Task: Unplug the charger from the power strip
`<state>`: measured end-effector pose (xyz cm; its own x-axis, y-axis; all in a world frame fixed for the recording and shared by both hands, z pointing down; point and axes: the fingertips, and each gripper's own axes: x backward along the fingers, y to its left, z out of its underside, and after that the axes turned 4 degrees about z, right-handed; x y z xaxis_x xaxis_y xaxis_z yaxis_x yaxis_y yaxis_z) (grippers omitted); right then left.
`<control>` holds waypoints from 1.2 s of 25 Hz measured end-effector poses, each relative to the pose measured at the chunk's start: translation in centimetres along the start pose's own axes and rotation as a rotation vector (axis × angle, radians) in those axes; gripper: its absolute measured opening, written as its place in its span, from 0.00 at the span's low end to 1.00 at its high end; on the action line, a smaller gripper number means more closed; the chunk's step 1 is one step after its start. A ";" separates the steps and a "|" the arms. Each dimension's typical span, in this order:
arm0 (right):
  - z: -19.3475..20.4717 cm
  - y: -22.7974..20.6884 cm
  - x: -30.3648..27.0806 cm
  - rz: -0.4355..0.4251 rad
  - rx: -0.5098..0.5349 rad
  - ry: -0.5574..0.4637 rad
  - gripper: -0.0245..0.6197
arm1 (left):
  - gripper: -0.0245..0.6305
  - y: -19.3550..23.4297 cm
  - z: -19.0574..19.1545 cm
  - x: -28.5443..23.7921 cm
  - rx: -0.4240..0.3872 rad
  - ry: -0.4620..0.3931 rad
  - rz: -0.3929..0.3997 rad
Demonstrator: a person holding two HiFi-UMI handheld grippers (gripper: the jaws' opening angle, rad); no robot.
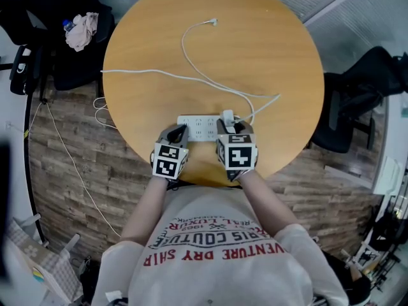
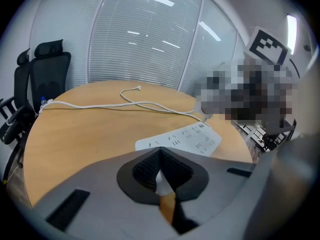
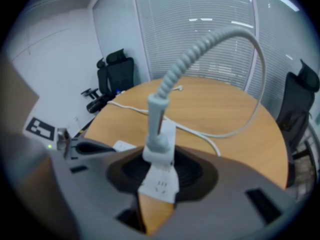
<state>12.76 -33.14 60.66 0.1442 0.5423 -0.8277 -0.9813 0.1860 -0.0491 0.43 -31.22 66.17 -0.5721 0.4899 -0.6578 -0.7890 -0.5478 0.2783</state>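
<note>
A white power strip (image 1: 199,127) lies near the front edge of the round wooden table (image 1: 268,50). My left gripper (image 1: 177,132) is shut, its tips resting at the strip's left end; in the left gripper view the strip (image 2: 182,138) stretches away past the closed pads (image 2: 145,170). My right gripper (image 1: 233,127) is shut on the white charger (image 3: 161,171) over the strip's right end. Bare wood shows under the charger, so it seems lifted off the strip. Its ribbed white cable (image 3: 200,46) arches up and loops across the table (image 1: 191,78).
The cable's free plug (image 1: 213,22) lies at the far side of the table. Black office chairs stand at the left (image 1: 64,43), one with a cloth (image 1: 81,30) on it, and at the right (image 1: 360,101). A thin wire (image 1: 70,158) trails over the wood floor.
</note>
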 end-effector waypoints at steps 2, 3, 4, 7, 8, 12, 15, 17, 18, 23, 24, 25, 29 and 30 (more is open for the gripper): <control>-0.7 0.3 0.9 -0.013 0.006 -0.032 0.28 | 0.08 0.2 -0.2 0.2 0.015 0.001 0.009; -1.0 0.4 1.3 -0.019 0.007 -0.048 0.28 | 0.08 0.2 -0.6 0.4 0.018 -0.011 0.009; -1.3 0.4 1.8 -0.024 0.007 -0.064 0.28 | 0.08 0.2 -1.2 0.7 0.017 -0.031 0.006; -2.4 0.3 3.4 -0.040 0.006 -0.120 0.28 | 0.08 -0.2 -4.2 2.2 0.009 -0.117 0.010; -2.8 0.3 4.0 -0.046 0.010 -0.141 0.28 | 0.08 -0.6 -5.7 3.1 0.008 -0.157 0.016; -5.4 0.4 7.1 -0.061 0.078 -0.257 0.28 | 0.08 -2.4 -12.3 7.6 -0.016 -0.336 0.040; -7.8 0.4 9.5 -0.067 0.125 -0.345 0.28 | 0.08 -3.4 -16.6 10.5 -0.068 -0.444 0.039; -8.9 0.4 10.9 -0.063 0.139 -0.388 0.28 | 0.08 -4.0 -18.6 12.3 -0.094 -0.509 0.037; -9.5 0.3 11.6 -0.060 0.144 -0.411 0.28 | 0.08 -4.3 -19.5 13.2 -0.104 -0.539 0.036; -12.2 0.6 15.9 -0.052 0.195 -0.567 0.28 | 0.08 -6.3 -22.7 17.5 -0.161 -0.670 0.031; -12.6 0.7 16.8 -0.053 0.206 -0.603 0.28 | 0.08 -6.8 -23.2 18.1 -0.179 -0.687 0.028; -12.9 0.8 17.6 -0.053 0.216 -0.632 0.28 | 0.08 -7.3 -23.5 18.6 -0.199 -0.700 0.026; -13.2 1.0 19.2 -0.051 0.226 -0.685 0.28 | 0.08 -8.6 -24.4 19.8 -0.237 -0.716 0.039; -13.1 0.9 19.3 -0.054 0.218 -0.687 0.28 | 0.08 -8.9 -24.5 20.1 -0.235 -0.718 0.047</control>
<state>12.96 -33.26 37.30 0.3091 0.9071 -0.2855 -0.9333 0.3471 0.0922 1.47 -33.14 33.31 -0.6729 0.7397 -0.0093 -0.7375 -0.6699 0.0854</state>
